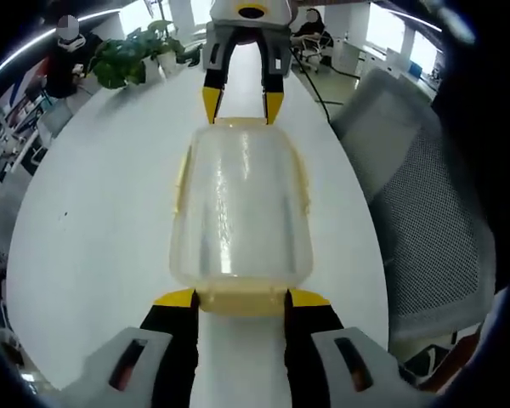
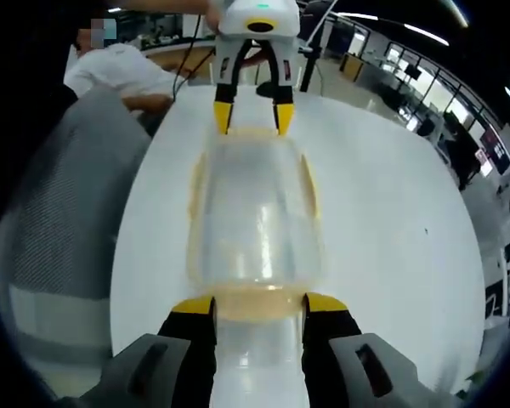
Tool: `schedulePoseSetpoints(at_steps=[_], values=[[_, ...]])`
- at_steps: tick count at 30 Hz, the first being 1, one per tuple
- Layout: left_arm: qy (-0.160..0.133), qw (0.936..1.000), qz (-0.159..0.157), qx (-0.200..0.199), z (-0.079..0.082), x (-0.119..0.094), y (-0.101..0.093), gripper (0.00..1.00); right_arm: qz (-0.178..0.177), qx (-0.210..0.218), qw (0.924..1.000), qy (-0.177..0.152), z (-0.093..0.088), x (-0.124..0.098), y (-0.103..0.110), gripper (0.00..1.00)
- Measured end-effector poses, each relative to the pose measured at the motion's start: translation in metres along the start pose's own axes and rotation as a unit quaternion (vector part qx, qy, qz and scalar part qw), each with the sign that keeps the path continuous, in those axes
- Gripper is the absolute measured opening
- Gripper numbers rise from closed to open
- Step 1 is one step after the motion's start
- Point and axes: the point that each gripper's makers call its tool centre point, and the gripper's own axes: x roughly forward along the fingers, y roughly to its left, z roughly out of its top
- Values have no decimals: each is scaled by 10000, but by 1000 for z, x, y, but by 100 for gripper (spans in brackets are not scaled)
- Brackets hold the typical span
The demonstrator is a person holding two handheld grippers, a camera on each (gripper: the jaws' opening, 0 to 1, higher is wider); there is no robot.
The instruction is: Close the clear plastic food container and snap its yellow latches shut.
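Two grippers (image 1: pixel 241 298) (image 2: pixel 258 305) flank the unlabelled container (image 1: pixel 240 212).

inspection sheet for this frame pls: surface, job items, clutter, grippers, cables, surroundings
Surface: white table, bare around the work.
Job's things: clear plastic container with its lid on, lying lengthwise between the two grippers; yellow latches along its sides, state too blurred to tell.
Clutter: potted plant at the table's far end.
Grippers: left gripper at one end of the container, right gripper at the opposite end, jaws open, yellow tips beside the end latches.
Cables: dark cable on the floor past the table.
Surroundings: grey mesh chair beside the table; a person seated behind; office desks beyond.
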Motion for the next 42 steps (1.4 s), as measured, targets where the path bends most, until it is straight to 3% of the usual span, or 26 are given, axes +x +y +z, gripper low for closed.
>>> schedulePoseSetpoints(at_steps=[24,42], values=[[-91,9999,-65,-14,44,29,-4,38,-44,27,9999,126,-50,-21,4,38],[-164,9998,-104,-33,63,42,-3,38,-72,66,9999,116,-69,-32,3,38]])
